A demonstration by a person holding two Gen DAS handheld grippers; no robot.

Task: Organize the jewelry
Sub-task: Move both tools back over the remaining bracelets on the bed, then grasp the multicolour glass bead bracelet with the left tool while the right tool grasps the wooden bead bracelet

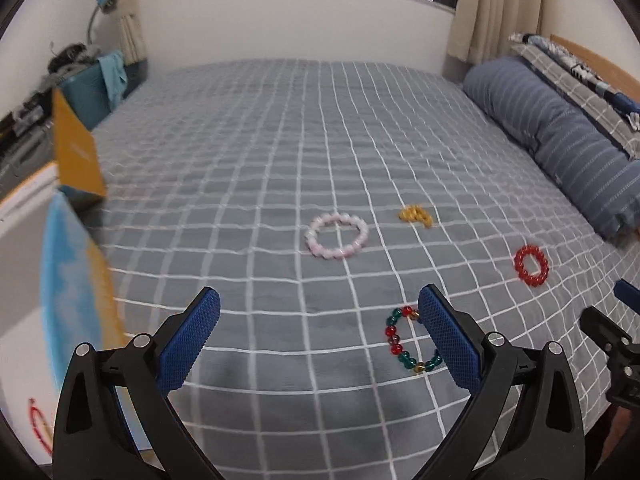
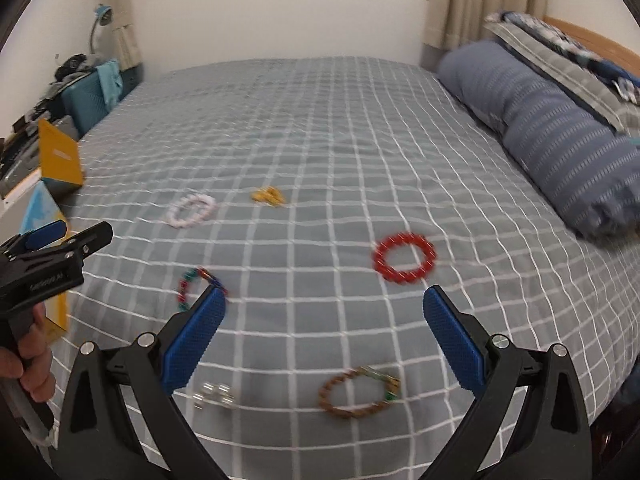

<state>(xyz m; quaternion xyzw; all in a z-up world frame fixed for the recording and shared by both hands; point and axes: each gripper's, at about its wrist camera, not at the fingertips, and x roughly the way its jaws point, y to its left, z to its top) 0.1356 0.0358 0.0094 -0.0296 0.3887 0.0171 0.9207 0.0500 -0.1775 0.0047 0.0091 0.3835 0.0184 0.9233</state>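
Several bracelets lie on a grey checked bedspread (image 1: 280, 140). In the left wrist view: a pink one (image 1: 337, 235), a yellow piece (image 1: 416, 215), a red one (image 1: 531, 265), and a red-and-green beaded one (image 1: 408, 340) beside my open, empty left gripper (image 1: 320, 332). In the right wrist view: the red bracelet (image 2: 405, 257) ahead, a brown beaded one (image 2: 358, 394) below my open, empty right gripper (image 2: 325, 320), a clear beaded piece (image 2: 214, 396), the red-green one (image 2: 196, 286), the pink one (image 2: 192, 210), the yellow piece (image 2: 269, 196). The left gripper (image 2: 60, 248) shows at left.
An open yellow and blue box (image 1: 76, 216) stands at the bed's left edge, also in the right wrist view (image 2: 60, 160). A blue striped pillow (image 1: 560, 140) lies along the right side. A cluttered desk with a lamp (image 1: 100, 4) is at far left.
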